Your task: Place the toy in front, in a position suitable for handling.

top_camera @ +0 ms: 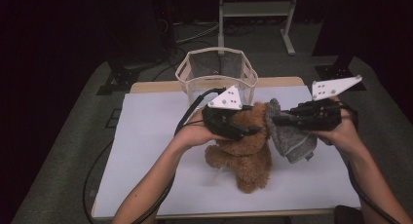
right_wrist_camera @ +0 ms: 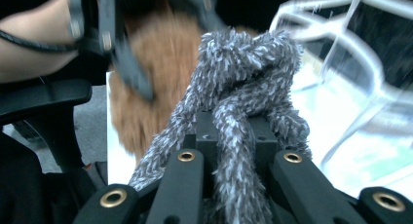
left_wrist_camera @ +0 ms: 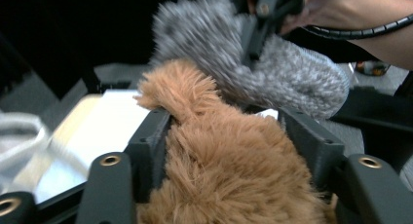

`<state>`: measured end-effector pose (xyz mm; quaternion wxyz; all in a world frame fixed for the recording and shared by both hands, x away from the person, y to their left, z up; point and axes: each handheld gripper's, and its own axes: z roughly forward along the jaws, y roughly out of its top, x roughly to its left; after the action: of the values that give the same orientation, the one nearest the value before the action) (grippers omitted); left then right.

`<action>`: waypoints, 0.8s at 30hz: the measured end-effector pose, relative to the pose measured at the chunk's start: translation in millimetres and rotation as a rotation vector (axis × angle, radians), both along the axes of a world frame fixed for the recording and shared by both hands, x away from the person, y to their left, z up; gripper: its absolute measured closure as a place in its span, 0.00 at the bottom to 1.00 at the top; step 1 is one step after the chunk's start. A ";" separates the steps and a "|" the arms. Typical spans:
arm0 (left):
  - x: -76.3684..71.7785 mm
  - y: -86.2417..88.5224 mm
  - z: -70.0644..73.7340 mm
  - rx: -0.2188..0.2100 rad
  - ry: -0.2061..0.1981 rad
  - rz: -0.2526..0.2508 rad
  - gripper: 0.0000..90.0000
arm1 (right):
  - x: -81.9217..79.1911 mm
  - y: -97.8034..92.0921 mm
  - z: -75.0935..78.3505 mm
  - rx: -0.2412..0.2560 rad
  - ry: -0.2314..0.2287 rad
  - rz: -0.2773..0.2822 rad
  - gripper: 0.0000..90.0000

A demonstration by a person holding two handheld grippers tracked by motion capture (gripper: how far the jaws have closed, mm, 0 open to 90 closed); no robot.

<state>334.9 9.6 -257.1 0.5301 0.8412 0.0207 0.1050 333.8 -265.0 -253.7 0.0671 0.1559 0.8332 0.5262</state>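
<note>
Brown teddy [top_camera: 248, 146] clamped in my left tool [top_camera: 253, 130], grey cloth [top_camera: 292, 136] pinched in right tool [top_camera: 273, 120]; wipe gently, grip firm.

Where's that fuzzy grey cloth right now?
High view, right of centre: the fuzzy grey cloth hangs from the right gripper, touching the brown teddy bear.
</note>
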 end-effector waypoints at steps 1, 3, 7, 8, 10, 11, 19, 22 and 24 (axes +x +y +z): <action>-1.1 -3.7 0.0 -0.013 -0.006 -0.008 0.41 | -0.8 1.1 8.5 -0.008 -0.015 -0.001 0.88; -3.5 -10.5 0.2 -0.030 -0.024 -0.020 0.39 | -2.6 5.0 23.3 -0.042 -0.042 0.008 0.88; -5.3 -19.4 1.8 -0.030 -0.012 -0.030 0.38 | -8.4 11.3 40.9 -0.084 -0.086 0.024 0.87; -5.8 -21.3 2.4 -0.025 -0.012 -0.038 0.38 | -9.8 13.0 44.5 -0.090 -0.095 0.031 0.87; -6.8 -25.1 2.5 -0.019 -0.013 -0.046 0.37 | -12.8 21.1 50.0 -0.132 -0.108 0.062 0.87; -7.2 -26.7 2.5 -0.013 -0.013 -0.048 0.37 | -12.8 21.1 50.0 -0.132 -0.108 0.062 0.87; -4.5 -29.9 -7.6 0.038 -0.010 -0.015 0.30 | -6.2 33.9 33.6 -0.272 -0.065 0.069 0.88; -5.7 -28.4 -6.0 0.065 -0.029 0.001 0.27 | -4.3 36.8 32.5 -0.287 -0.066 0.064 0.88; -6.0 -27.0 -4.8 0.085 -0.027 0.020 0.24 | -3.7 40.4 32.1 -0.307 -0.077 0.064 0.88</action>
<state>328.9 -17.4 -261.9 0.4930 0.8612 0.0173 0.1224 330.1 -224.6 -221.6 0.1051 0.0969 0.9052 0.4003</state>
